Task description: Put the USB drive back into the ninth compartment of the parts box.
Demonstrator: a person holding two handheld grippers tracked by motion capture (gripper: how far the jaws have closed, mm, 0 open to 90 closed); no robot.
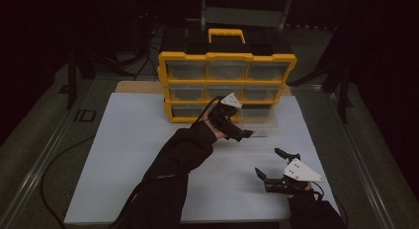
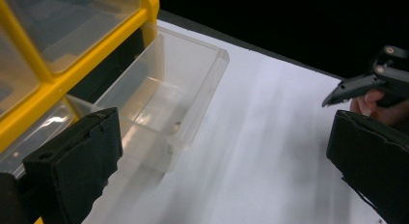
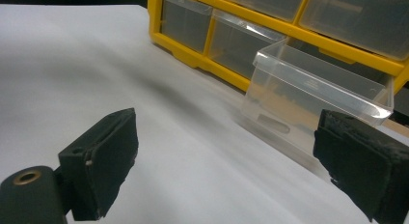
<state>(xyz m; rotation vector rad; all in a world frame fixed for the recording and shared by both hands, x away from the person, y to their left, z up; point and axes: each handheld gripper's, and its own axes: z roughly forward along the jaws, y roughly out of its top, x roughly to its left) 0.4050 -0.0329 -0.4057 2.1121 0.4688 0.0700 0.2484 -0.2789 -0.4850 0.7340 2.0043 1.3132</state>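
My pulled-out drawer is clear, glossy plastic; its cabinet is smooth yellow plastic. The white sheet looks matt, like paper. My pads are rough black foam.

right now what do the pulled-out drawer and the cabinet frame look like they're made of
Pulled-out drawer: looks like clear, glossy plastic; the white sheet shows through its walls and its rims catch the light.
Cabinet frame: looks like opaque yellow moulded plastic with a smooth, slightly shiny face, though the dim light leaves the finish uncertain.
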